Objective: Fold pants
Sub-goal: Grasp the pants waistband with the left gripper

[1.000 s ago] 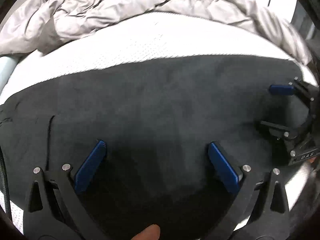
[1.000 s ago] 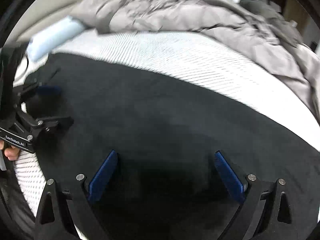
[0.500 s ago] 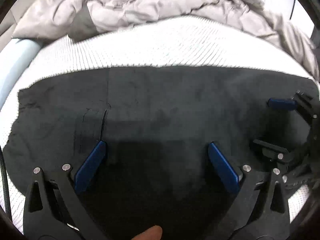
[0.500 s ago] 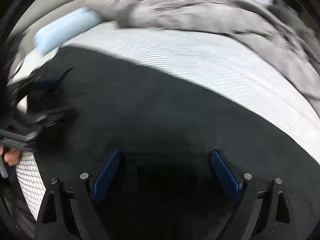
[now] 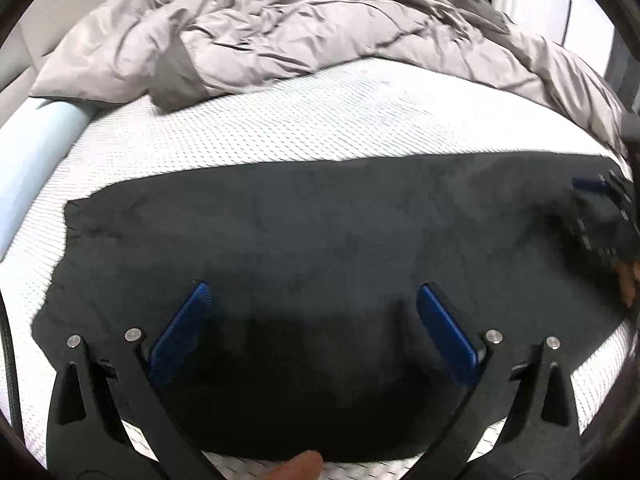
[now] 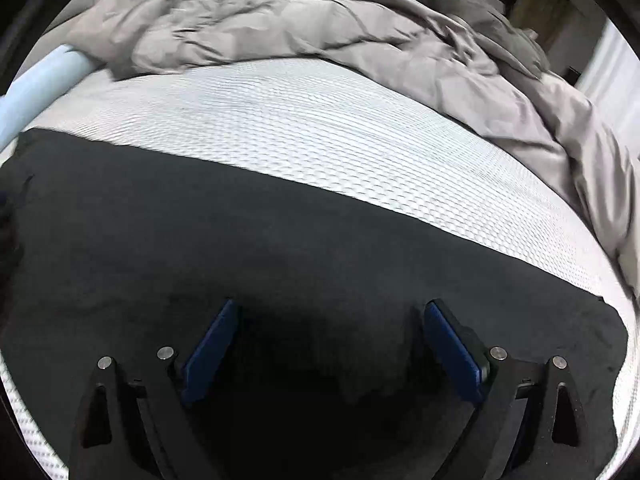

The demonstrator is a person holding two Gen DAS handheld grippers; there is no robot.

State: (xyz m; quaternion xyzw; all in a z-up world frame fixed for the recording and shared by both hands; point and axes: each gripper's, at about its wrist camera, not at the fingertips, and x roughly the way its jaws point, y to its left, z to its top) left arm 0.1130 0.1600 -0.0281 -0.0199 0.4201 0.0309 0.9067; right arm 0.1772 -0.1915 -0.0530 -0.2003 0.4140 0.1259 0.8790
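Black pants (image 5: 304,240) lie flat across the near part of a white mattress (image 5: 320,120), spread from left to right. My left gripper (image 5: 316,292) hovers just above them, open, its blue pads wide apart with nothing between. In the left wrist view the right gripper (image 5: 600,216) shows blurred at the far right edge over the pants' right end. In the right wrist view the pants (image 6: 240,248) fill the lower frame, and my right gripper (image 6: 332,308) stands open over the dark cloth, holding nothing.
A crumpled grey duvet (image 5: 280,32) is heaped along the far side of the mattress. A pale blue bolster (image 5: 36,148) lies at the left edge. A fingertip (image 5: 300,470) shows at the bottom of the left wrist view. White mattress (image 6: 300,128) lies between pants and duvet.
Both grippers have pulled back and up from the pants, so more mattress and duvet show. The right gripper has slid toward the right edge of the left wrist view.
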